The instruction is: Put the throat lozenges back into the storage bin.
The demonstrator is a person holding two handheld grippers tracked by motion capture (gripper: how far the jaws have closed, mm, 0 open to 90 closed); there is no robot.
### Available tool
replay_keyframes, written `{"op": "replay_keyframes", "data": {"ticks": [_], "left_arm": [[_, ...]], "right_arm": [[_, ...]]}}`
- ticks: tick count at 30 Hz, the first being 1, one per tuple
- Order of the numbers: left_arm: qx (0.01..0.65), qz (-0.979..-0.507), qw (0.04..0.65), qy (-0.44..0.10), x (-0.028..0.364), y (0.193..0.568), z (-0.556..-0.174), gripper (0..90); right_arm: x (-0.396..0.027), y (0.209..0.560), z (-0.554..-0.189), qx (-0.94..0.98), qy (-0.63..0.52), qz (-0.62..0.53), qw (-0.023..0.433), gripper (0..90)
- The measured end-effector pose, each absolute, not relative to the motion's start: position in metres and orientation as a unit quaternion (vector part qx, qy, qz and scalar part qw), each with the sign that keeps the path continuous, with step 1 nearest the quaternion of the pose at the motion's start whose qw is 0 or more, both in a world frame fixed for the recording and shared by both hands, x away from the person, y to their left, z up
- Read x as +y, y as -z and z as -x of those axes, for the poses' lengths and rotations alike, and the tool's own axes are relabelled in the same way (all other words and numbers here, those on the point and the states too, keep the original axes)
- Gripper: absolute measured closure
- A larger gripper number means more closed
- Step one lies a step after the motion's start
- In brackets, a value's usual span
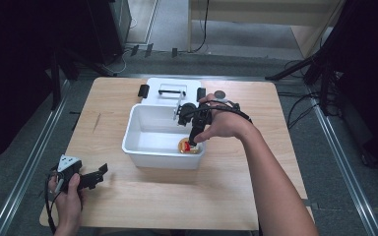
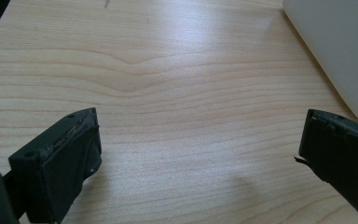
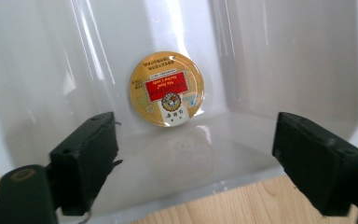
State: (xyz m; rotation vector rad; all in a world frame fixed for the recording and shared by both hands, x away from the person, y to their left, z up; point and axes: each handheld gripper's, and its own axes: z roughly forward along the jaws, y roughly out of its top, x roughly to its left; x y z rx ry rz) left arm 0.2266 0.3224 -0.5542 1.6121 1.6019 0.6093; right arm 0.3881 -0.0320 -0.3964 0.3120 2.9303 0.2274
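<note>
Left gripper [image 1: 97,175] sits low by the table's [image 1: 226,196] front-left corner, jaws spread wide over bare wood, nothing btwn them. Right gripper [image 1: 191,142] reaches down into the white bin [image 1: 142,147] mid-table, jaws also wide apart, gripping nothing. Round gold tin [image 3: 166,88] w/ red label lies flat on the bin's floor, tucked into its front-right corner, just beyond the jaws.

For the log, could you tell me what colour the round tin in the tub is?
Gold tin with a red label; right gripper view shows it best.
</note>
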Motion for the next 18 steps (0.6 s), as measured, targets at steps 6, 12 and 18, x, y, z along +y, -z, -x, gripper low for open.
{"op": "replay_keyframes", "data": {"ticks": [6,12,18], "left_arm": [[0.628,-0.635,0.382,-0.238,0.322,0.554,-0.226,0.0],[0.628,-0.635,0.381,-0.239,0.322,0.554,-0.226,0.0],[0.628,-0.635,0.381,-0.239,0.322,0.554,-0.226,0.0]], "right_arm": [[-0.041,0.384,-0.384,0.984,-0.096,-0.113,0.103,10.8],[-0.052,0.376,-0.38,0.982,-0.099,-0.119,0.11,3.3],[-0.065,0.369,-0.375,0.98,-0.101,-0.128,0.119,2.8]]}}
